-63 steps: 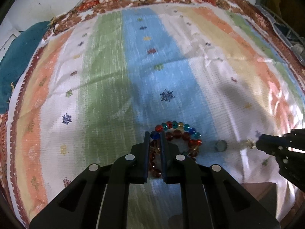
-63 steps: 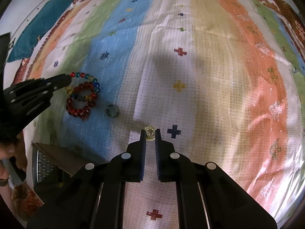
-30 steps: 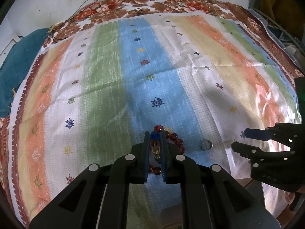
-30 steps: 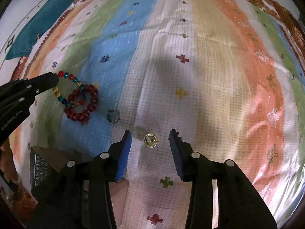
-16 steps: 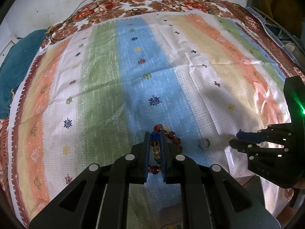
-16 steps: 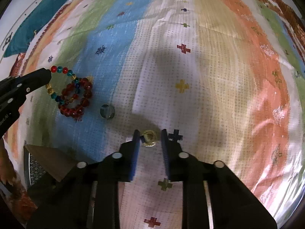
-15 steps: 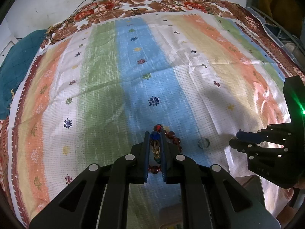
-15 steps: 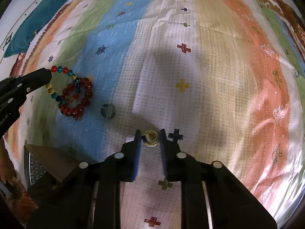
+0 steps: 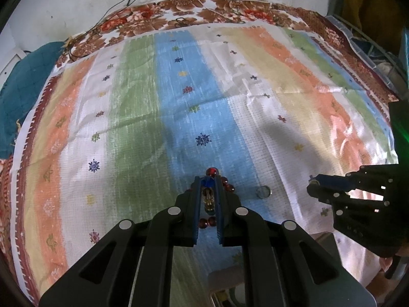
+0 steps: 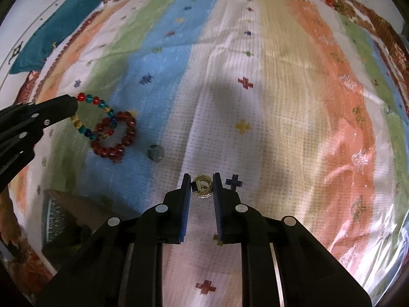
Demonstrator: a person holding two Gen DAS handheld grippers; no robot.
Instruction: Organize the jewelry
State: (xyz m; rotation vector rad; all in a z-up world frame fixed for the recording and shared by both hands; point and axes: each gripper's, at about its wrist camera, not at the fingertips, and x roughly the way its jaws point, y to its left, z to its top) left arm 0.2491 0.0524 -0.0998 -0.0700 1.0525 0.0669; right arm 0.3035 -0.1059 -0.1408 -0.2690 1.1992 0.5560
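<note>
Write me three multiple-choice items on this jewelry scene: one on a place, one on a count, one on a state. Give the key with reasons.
1. Where does the silver ring lie?
A. on the blue stripe, between the red bracelet and the gold ring
B. inside the box
C. on the orange stripe

2. How many bead bracelets show?
A. one
B. two
C. four

3. What is the left gripper doing?
A. hanging open
B. shut on the multicolour bracelet
C. shut on the silver ring

Key: 1 A, the right wrist view shows it there. 2 B, one red, one multicolour. 3 B, beads sit pinched between its fingers.
</note>
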